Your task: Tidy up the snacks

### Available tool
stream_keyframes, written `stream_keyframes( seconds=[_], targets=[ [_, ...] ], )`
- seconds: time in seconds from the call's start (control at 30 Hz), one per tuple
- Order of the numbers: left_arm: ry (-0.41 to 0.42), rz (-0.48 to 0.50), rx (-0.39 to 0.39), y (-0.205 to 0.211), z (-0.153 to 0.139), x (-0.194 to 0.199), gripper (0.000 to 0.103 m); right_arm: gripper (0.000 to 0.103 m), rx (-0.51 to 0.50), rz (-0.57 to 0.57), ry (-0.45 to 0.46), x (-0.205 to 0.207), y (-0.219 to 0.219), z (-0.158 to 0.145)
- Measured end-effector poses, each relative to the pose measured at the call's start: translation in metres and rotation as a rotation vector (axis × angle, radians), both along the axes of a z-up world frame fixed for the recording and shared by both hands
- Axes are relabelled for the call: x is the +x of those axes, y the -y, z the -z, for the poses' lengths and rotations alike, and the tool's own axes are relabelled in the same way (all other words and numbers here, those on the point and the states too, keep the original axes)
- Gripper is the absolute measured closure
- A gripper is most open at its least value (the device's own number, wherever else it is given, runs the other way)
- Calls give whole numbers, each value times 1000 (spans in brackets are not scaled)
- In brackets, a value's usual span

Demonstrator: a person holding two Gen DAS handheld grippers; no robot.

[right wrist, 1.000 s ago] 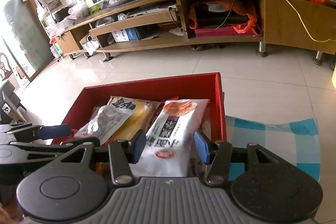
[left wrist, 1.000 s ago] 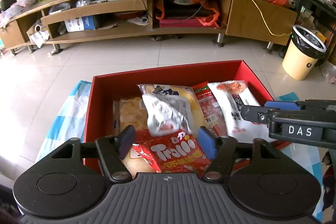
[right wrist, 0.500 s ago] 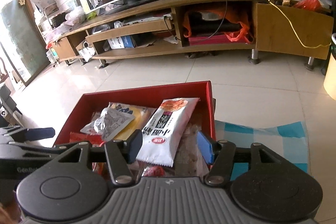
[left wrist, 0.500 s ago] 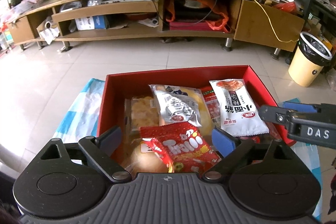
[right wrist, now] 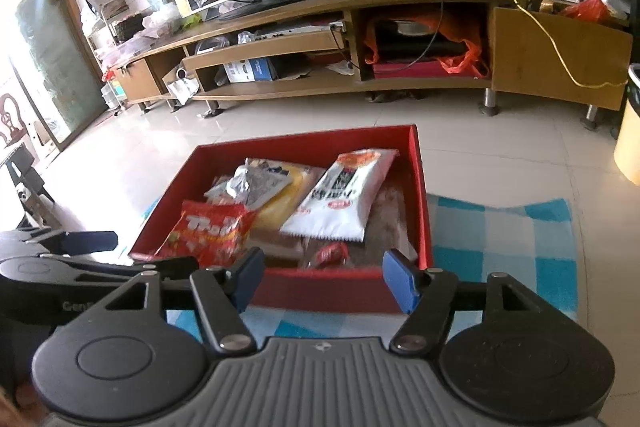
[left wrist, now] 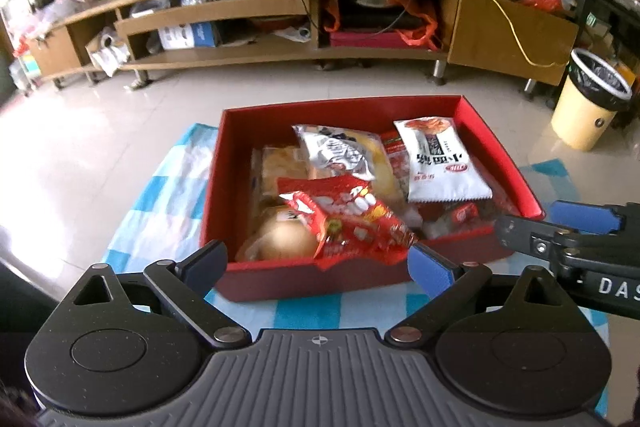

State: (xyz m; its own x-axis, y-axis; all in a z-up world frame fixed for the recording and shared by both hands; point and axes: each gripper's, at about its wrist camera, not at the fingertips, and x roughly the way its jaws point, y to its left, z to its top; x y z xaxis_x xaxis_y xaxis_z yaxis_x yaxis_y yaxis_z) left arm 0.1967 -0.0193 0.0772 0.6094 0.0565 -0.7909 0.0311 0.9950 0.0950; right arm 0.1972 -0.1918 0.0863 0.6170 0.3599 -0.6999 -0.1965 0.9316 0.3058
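Lying in the red box [left wrist: 516, 179], the white packet [left wrist: 440, 163] runs lengthwise toward the far wall, while left gripper [left wrist: 320, 263] and right gripper [right wrist: 322, 277] hover spread, empty.

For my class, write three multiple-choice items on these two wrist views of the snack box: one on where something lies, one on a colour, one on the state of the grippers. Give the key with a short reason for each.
1. Where does the white noodle-snack packet lie?
A. inside the red box, towards its right side
B. on the checked cloth
C. on the TV cabinet

2. What colour is the bin on the floor at the right?
A. green
B. pale yellow
C. red

3. How do the left gripper and right gripper stand?
A. both open, holding nothing
B. left shut on the red Trolli bag
C. right shut on the white packet

Key: 1 A, it rests on other snacks within the box walls. 2 B, its body is pale yellow with a black liner. 3 A, the blue pads stand wide apart short of the box.
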Motion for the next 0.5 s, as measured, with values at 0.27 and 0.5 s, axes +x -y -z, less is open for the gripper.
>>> stream_keyframes(
  seconds=[0.27,0.5],
  targets=[
    [32,-9,-52,-3,-11,-31,4,38,29,23,-12,-35,8,-3],
    [27,5,-77,2,-11,-51,4,38,53,31,-9,-62,10,-8]
  ],
)
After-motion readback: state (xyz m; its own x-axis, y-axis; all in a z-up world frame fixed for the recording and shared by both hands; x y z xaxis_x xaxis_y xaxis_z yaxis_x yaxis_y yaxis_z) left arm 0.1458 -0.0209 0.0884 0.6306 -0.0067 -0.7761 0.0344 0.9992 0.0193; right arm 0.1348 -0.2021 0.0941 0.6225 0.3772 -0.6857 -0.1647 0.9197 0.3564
